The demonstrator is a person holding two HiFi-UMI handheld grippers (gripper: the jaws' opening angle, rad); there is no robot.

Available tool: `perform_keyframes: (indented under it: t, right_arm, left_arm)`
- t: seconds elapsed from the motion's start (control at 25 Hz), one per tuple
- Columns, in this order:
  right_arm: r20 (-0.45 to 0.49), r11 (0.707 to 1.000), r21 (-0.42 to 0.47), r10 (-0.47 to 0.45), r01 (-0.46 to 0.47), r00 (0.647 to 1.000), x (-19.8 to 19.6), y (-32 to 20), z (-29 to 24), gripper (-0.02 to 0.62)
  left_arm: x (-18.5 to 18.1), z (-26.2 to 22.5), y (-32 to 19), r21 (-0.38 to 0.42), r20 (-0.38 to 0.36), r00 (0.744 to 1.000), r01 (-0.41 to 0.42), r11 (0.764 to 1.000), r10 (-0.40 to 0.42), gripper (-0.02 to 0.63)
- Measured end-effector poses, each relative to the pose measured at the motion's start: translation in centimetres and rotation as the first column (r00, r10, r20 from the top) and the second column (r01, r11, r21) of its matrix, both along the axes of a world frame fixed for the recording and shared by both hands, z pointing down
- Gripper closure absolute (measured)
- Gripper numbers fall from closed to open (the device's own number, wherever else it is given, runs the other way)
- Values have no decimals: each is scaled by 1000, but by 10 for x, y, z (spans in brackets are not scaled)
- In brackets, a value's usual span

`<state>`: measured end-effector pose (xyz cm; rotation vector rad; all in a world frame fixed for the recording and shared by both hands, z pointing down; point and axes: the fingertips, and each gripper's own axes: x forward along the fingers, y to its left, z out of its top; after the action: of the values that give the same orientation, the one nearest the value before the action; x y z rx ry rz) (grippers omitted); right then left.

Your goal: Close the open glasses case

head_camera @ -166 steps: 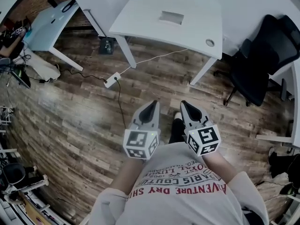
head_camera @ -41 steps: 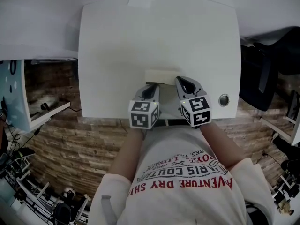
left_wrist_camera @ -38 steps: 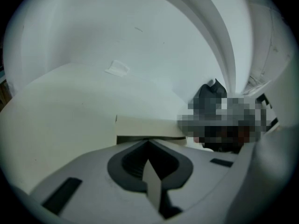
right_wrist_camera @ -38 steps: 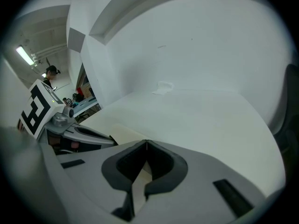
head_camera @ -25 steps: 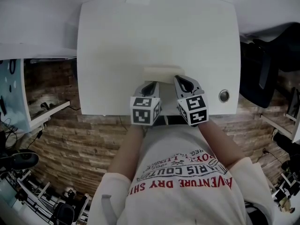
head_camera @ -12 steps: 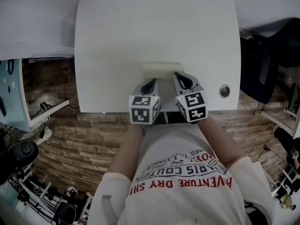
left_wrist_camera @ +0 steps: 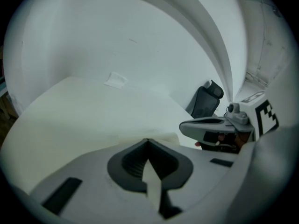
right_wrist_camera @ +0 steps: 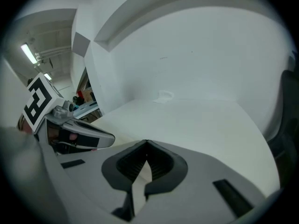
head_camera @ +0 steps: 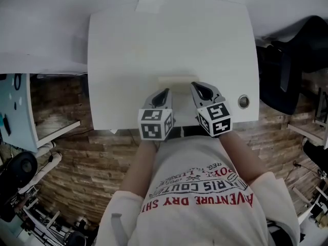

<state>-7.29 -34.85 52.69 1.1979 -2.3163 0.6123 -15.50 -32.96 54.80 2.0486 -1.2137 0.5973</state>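
This looks like an office or work room. A plain white rectangular desk surface has a round metal cable grommet. A black swivel office chair stands beside it on brown wood-plank flooring, with a pale blue table nearby.

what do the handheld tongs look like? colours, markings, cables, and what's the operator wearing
Left tongs and right tongs: light grey plastic shells tapering to a point, with dark ribbed pads inside. Each carries a white cube with black square markers: left cube, right cube. No cables visible. The person wears a pale short-sleeved T-shirt with red and dark print.
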Motion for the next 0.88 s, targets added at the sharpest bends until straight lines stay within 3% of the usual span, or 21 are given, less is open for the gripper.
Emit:
perform_keyframes:
  t: [0.2, 0.44, 0.6, 0.76, 0.88]
  right_arm:
    - [41, 992, 116, 46, -51, 998, -1, -3, -45, 583]
    - [114, 964, 240, 88, -114, 990, -4, -2, -101, 583]
    - [161, 942, 307, 89, -136, 983, -9, 5, -134, 583]
    - [165, 918, 367, 93, -149, 982, -14, 10, -157, 583]
    - [155, 906, 397, 95, -150, 983, -16, 14, -167, 583]
  left_arm:
    - [-3, -53, -17, 142, -24, 1000, -12, 990, 15, 609]
    - [-12, -116, -26, 312, -51, 997, -32, 949, 51, 609]
    - [-12, -155, -23, 410, -48, 994, -68, 909, 97, 609]
    - [-17, -189, -19, 515, -20, 993, -89, 853, 115, 609]
    - [-20, -206, -14, 561, -33, 992, -80, 824, 118, 609]
